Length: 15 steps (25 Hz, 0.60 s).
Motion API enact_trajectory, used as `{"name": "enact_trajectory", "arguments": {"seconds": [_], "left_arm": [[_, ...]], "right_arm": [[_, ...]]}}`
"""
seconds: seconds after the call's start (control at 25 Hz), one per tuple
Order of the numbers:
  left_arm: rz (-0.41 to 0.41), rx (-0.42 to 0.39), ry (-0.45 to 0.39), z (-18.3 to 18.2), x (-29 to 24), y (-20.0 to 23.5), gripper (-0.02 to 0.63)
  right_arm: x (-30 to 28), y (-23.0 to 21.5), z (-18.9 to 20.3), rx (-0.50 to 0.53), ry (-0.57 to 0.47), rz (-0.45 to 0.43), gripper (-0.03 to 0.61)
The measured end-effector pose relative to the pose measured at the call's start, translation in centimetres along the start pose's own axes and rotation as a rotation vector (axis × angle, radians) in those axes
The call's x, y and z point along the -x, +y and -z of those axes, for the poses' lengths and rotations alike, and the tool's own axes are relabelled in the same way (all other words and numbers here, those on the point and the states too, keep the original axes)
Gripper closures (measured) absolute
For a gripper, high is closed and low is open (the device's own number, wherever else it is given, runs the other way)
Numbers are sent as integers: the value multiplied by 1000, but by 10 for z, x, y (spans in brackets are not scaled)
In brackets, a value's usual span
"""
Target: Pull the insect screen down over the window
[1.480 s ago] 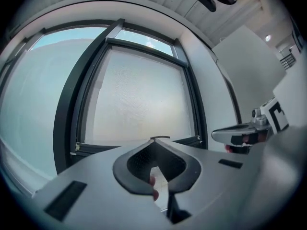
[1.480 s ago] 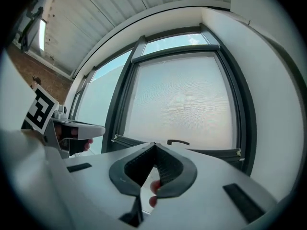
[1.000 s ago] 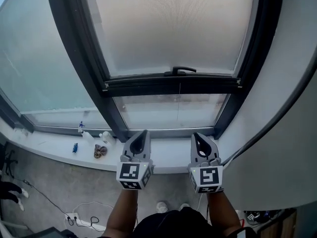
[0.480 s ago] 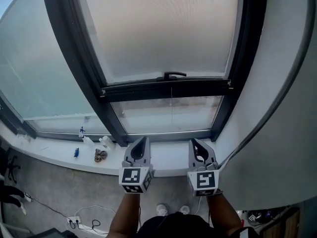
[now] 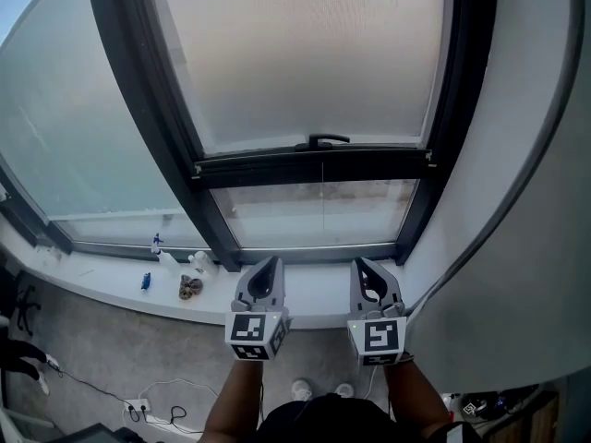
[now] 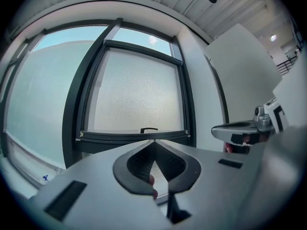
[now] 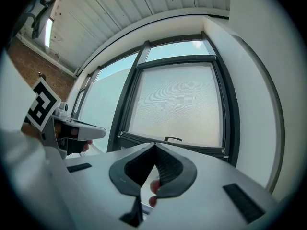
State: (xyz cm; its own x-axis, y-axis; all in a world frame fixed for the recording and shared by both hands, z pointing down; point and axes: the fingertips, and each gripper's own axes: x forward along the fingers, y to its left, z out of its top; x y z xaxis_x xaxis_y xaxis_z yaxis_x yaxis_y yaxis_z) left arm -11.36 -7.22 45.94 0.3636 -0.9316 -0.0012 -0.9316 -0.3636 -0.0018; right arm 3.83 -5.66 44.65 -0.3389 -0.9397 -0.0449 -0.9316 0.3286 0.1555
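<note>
1. Holding one gripper in each hand, you stand in front of a window [image 5: 164, 127] with a dark frame. Both grippers point level towards it, side by side.
2. Your left gripper [image 5: 273, 260] has its jaws pressed together at the tips. The left gripper view shows that nothing is caught between them.
3. Your right gripper [image 5: 359, 262] is the same: the jaws meet at the tips and they carry nothing.
4. The insect screen [image 5: 305, 53] is a pale mesh that covers the upper and larger part of the window.
5. The screen ends in a dark bottom bar [image 5: 388, 166] that runs from one side of the frame to the other. A small black handle [image 5: 321, 141] sits on the bar near its middle.
6. The bar stands above the bottom of the frame, and a strip of glass [image 5: 277, 212] lies between the two.
7. Neither gripper touches the handle or the bar. In the head view both grippers appear lower, in front of the white sill [image 5: 314, 289].
8. On the sill, to your left, stand a small white bottle [image 5: 159, 247], a blue item [image 5: 145, 281] and a brown item [image 5: 189, 288]; what these two are, you cannot tell at this size.
9. A white cable [image 5: 157, 400] lies on the grey floor below the sill, and a plain white wall [image 5: 526, 201] closes the scene at your right.
</note>
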Motion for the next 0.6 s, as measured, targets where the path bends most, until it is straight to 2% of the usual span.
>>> {"name": "enact_trajectory", "arguments": {"seconds": [0.4, 0.6], "left_arm": [[4, -3, -16, -1, 5, -7, 611], [-1, 0, -29, -5, 6, -6, 611]], "right_arm": [[1, 0, -5, 0, -15, -20, 575], [-1, 0, -10, 33, -24, -16, 575]]}}
